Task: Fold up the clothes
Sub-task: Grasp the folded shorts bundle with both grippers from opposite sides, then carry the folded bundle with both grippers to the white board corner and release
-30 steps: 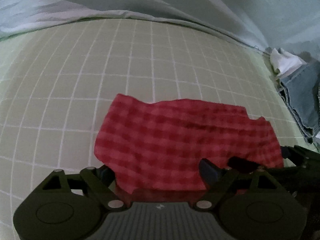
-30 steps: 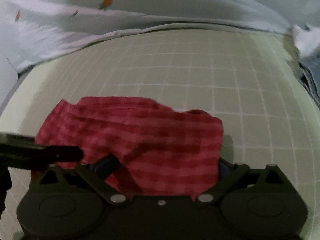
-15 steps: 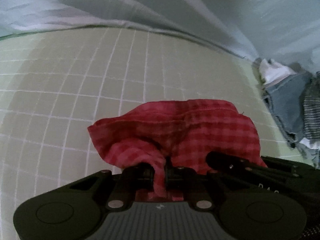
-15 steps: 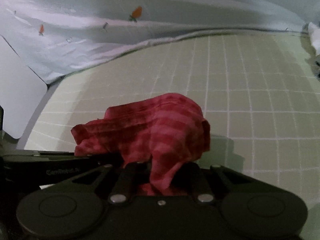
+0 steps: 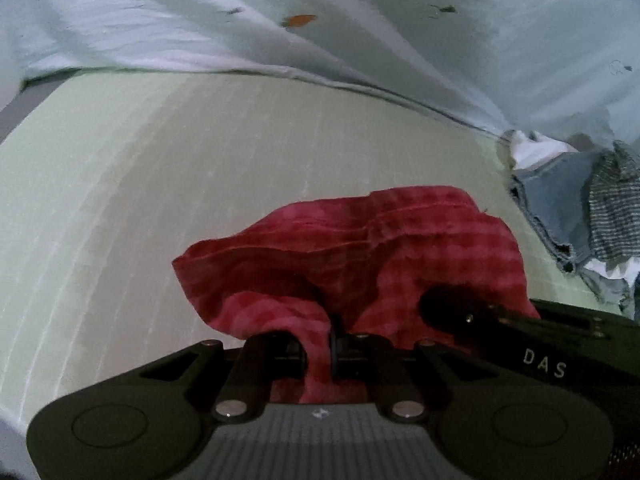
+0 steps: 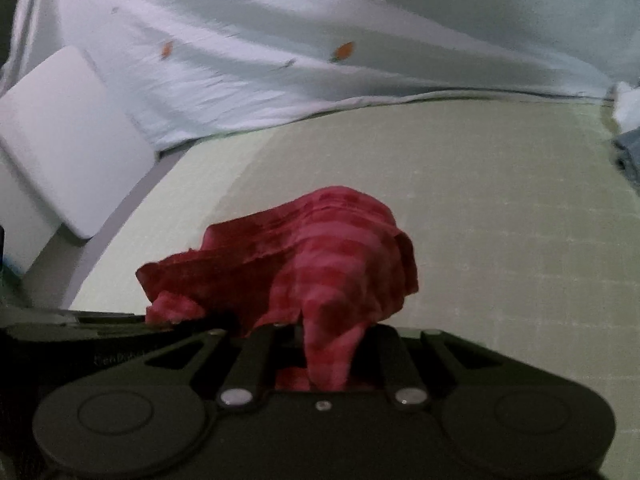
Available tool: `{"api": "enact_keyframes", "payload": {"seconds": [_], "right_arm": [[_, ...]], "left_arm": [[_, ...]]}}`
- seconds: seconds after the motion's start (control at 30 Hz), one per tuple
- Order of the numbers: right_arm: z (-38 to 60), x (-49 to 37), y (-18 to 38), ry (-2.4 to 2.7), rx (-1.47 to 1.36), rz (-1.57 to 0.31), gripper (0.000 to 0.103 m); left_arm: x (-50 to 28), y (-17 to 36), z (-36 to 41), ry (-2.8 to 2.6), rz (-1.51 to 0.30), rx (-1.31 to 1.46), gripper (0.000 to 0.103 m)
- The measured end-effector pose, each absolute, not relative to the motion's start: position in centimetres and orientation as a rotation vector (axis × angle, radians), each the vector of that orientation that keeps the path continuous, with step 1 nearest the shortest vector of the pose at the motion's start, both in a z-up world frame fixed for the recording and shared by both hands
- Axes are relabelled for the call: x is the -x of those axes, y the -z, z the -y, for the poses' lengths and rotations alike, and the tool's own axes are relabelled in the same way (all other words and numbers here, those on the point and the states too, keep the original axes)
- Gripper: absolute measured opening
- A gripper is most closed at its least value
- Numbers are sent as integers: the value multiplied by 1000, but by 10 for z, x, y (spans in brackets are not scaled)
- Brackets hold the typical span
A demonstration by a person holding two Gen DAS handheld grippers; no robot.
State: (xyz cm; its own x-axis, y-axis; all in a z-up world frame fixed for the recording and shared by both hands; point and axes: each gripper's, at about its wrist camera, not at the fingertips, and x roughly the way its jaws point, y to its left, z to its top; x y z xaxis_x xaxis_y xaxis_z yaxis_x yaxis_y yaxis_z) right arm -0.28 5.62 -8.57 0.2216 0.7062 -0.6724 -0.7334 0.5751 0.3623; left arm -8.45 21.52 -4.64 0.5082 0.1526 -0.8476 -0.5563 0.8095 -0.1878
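A red checked cloth (image 5: 360, 248) hangs bunched above the pale green gridded mat (image 5: 200, 184). My left gripper (image 5: 320, 354) is shut on its near edge, the fabric pinched between the jaws. My right gripper (image 6: 326, 354) is shut on another part of the same cloth (image 6: 320, 256), which drapes forward over the jaws. The right gripper's body shows at the lower right of the left wrist view (image 5: 520, 340), close beside the left one. The far part of the cloth still seems to rest on or near the mat.
A pile of clothes, denim and striped fabric (image 5: 580, 208), lies at the mat's right edge. A light blue sheet with carrot prints (image 6: 320, 40) rises behind the mat. A white flat board (image 6: 68, 140) leans at the left.
Both grippers closed on the cloth's near edge and lifted it. The flat cloth is now bunched and raised, and the views have tilted up toward the sheet.
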Motion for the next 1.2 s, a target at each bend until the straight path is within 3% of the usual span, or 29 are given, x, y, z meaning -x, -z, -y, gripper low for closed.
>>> {"api": "enact_keyframes", "payload": {"seconds": [0.27,0.5,0.9,1.2], "right_arm": [[-83,42,83,-1123,106,-917,12],[-146,60,83,-1124,125,-923,13],[-381,87,76,-1193,327,-857,13],[-618,95,53,-1476,559,-676,17]], "left_arm": [[134,42,-229,-564,-912,538,12],[170,42,-289,-570,-887,539,12],[206,65,-496,-688,-766,707,12],[241,59,-666,-935,-585,787,12]]}}
